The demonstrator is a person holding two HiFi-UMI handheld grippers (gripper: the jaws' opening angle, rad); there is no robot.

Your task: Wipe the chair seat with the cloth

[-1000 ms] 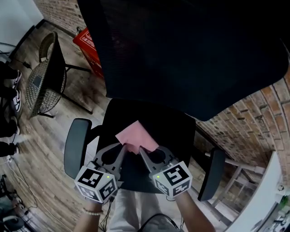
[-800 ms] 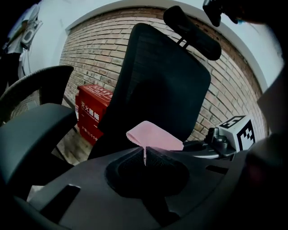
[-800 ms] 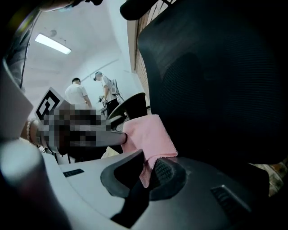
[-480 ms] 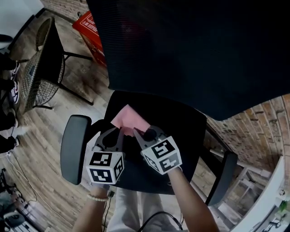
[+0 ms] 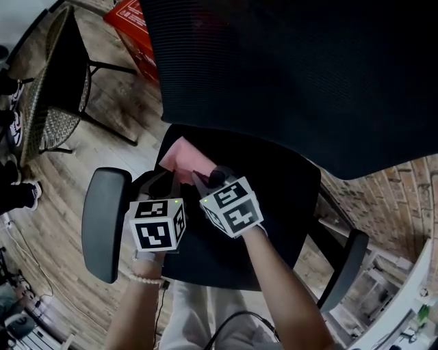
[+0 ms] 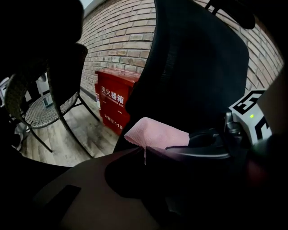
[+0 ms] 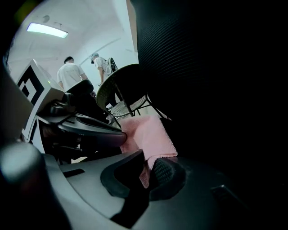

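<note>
Both tongs [image 5: 176, 180] [image 5: 199, 177] pinch cloth [image 5: 179, 154], seemingly touching seat [image 5: 274, 205].

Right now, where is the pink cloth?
Head view: left gripper and right gripper pinch the pink cloth over the chair seat, rear-left corner.

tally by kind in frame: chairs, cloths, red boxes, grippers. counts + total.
Chairs: 2 (black office chair, wicker chair)
Cloths: 1 (pink cloth)
Red boxes: 1 (red box)
Grippers: 2 (left gripper, right gripper, both shut on the pink cloth)
Total: 6
</note>
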